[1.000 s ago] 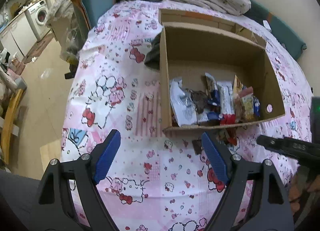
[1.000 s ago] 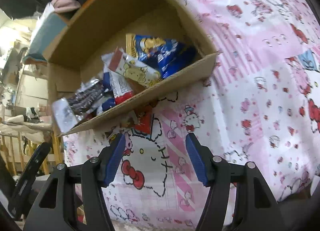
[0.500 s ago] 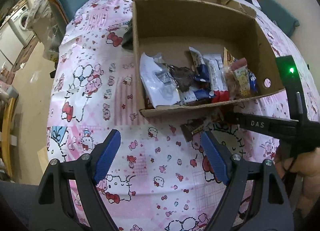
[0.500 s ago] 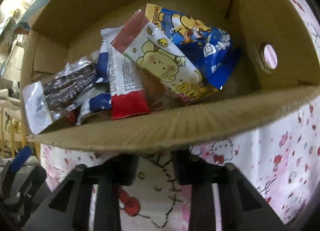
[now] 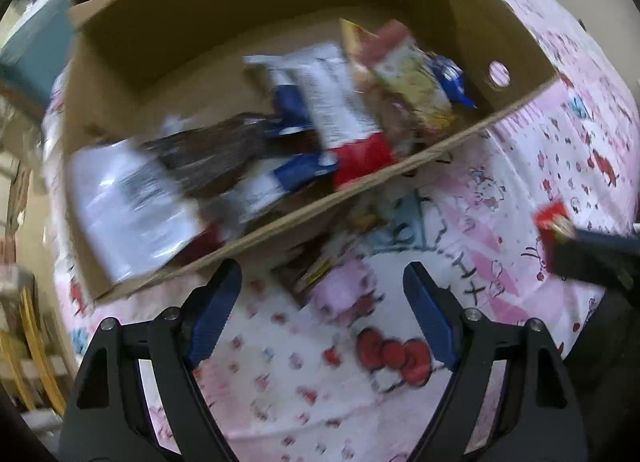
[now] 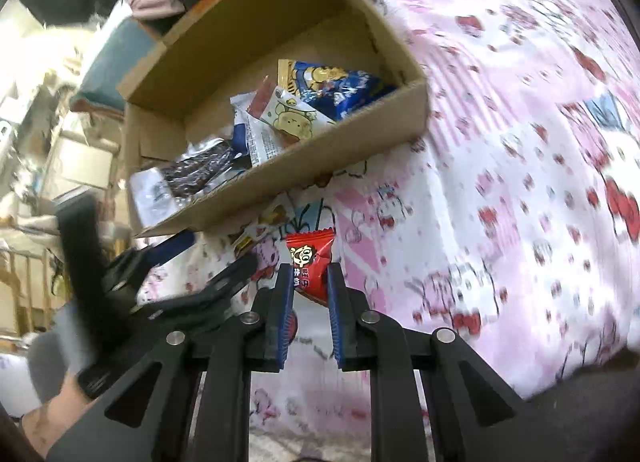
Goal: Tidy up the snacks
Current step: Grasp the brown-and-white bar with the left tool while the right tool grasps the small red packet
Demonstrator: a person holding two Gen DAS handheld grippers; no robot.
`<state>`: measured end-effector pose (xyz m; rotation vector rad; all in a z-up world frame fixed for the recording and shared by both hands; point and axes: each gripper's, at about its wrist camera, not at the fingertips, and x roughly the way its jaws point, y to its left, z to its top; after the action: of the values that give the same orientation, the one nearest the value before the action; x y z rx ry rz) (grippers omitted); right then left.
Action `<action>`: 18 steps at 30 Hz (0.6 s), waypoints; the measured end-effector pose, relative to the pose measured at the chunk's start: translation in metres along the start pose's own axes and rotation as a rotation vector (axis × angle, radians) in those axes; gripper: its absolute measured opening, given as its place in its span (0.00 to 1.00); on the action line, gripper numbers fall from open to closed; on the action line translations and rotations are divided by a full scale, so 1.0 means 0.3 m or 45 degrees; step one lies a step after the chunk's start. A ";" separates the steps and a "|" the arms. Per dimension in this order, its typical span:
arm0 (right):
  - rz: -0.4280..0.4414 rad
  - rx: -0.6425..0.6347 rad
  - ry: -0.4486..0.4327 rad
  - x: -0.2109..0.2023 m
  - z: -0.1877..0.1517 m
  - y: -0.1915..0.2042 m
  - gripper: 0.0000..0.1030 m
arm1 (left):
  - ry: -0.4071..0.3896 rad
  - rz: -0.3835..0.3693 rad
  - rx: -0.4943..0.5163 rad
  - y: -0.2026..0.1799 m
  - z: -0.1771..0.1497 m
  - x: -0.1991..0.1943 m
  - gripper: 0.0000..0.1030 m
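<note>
left wrist: left gripper [image 5: 322, 296] jaws spread, empty, above a loose wrapper [image 5: 316, 270] on the bedspread [image 5: 520, 182] by the cardboard box [image 5: 400, 166] near edge; print blurred | right wrist: right gripper [image 6: 310, 286] clenched on red candy packet [image 6: 310, 260], its print unreadable, just off that edge

Cardboard box [image 6: 280, 178] front wall blocks level entry; open top gives access. Snack packets [image 6: 288, 122] crowd its near half, far half bare. Cloth [image 6: 500, 182] rightward unobstructed.
</note>
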<state>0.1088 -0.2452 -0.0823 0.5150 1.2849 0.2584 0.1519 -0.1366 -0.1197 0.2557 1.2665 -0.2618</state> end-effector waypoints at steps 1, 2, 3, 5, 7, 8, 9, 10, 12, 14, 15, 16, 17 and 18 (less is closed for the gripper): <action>0.025 0.016 -0.009 -0.017 -0.017 -0.010 0.17 | 0.018 -0.001 0.019 -0.014 0.009 0.021 0.78; 0.035 0.023 -0.014 -0.022 -0.026 -0.019 0.17 | 0.032 0.008 0.035 -0.023 0.019 0.044 0.76; 0.042 0.025 -0.024 -0.030 -0.032 -0.018 0.17 | 0.047 0.011 0.048 -0.033 0.028 0.067 0.76; 0.048 0.023 -0.041 -0.036 -0.031 -0.014 0.17 | 0.082 0.015 0.059 -0.042 0.035 0.095 0.73; 0.045 0.027 -0.053 -0.040 -0.016 -0.011 0.17 | 0.089 0.029 0.076 -0.050 0.038 0.108 0.72; 0.037 0.030 -0.055 -0.045 -0.016 -0.013 0.17 | 0.092 0.030 0.084 -0.055 0.038 0.110 0.71; 0.026 0.034 -0.058 -0.051 -0.014 -0.017 0.17 | 0.090 0.015 0.092 -0.058 0.038 0.109 0.63; 0.027 0.039 -0.055 -0.044 -0.010 -0.017 0.17 | 0.092 0.005 0.099 -0.064 0.036 0.110 0.57; 0.028 0.044 -0.050 -0.037 -0.011 -0.013 0.17 | 0.102 -0.025 0.111 -0.069 0.038 0.109 0.38; 0.024 0.042 -0.048 -0.038 -0.009 -0.008 0.17 | 0.114 -0.043 0.112 -0.073 0.035 0.108 0.29; 0.025 0.046 -0.048 -0.039 -0.009 -0.009 0.17 | 0.118 -0.047 0.109 -0.073 0.031 0.107 0.18; 0.028 0.050 -0.047 -0.038 -0.009 -0.009 0.17 | 0.122 -0.055 0.106 -0.079 0.017 0.105 0.15; 0.031 0.054 -0.046 -0.039 -0.012 -0.008 0.17 | 0.125 -0.057 0.103 -0.079 0.008 0.103 0.14; 0.034 0.059 -0.048 -0.040 -0.011 -0.008 0.17 | 0.131 -0.054 0.096 -0.078 -0.003 0.099 0.14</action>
<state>0.1022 -0.2520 -0.0740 0.5744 1.2502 0.2411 0.1517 -0.1598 -0.1495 0.3103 1.3661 -0.3364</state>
